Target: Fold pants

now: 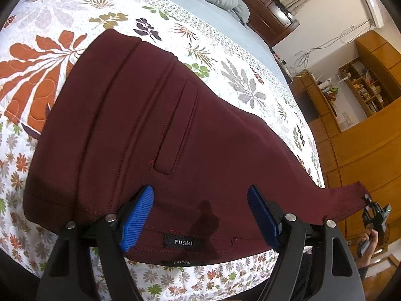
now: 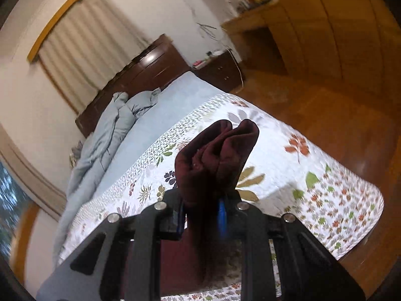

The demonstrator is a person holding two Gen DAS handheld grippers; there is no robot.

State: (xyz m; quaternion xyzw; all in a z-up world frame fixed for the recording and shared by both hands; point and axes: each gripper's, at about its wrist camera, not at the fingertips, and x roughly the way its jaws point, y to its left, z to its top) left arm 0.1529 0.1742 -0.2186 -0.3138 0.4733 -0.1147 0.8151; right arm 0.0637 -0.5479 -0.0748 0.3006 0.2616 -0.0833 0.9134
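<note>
Dark maroon pants (image 1: 163, 125) lie on the floral bedspread (image 1: 50, 62), the waistband with its FUSHI label nearest me. My left gripper (image 1: 200, 215) stands open over that waistband, and its blue pads (image 1: 137, 213) straddle the cloth without pinching it. The leg end stretches off to the right, past the bed's edge, up to my right gripper (image 1: 371, 208). In the right wrist view the right gripper (image 2: 201, 213) is shut on a bunched wad of the pants (image 2: 218, 150), held above the bedspread (image 2: 300, 175).
A crumpled blue-grey duvet (image 2: 105, 135) lies by the dark wooden headboard (image 2: 155, 67). A nightstand (image 2: 220, 72) and wooden wardrobes (image 1: 363, 150) with shelves stand beyond the bed's right edge. Wooden floor (image 2: 325, 105) runs alongside. A person's hand (image 1: 368, 240) holds the right gripper.
</note>
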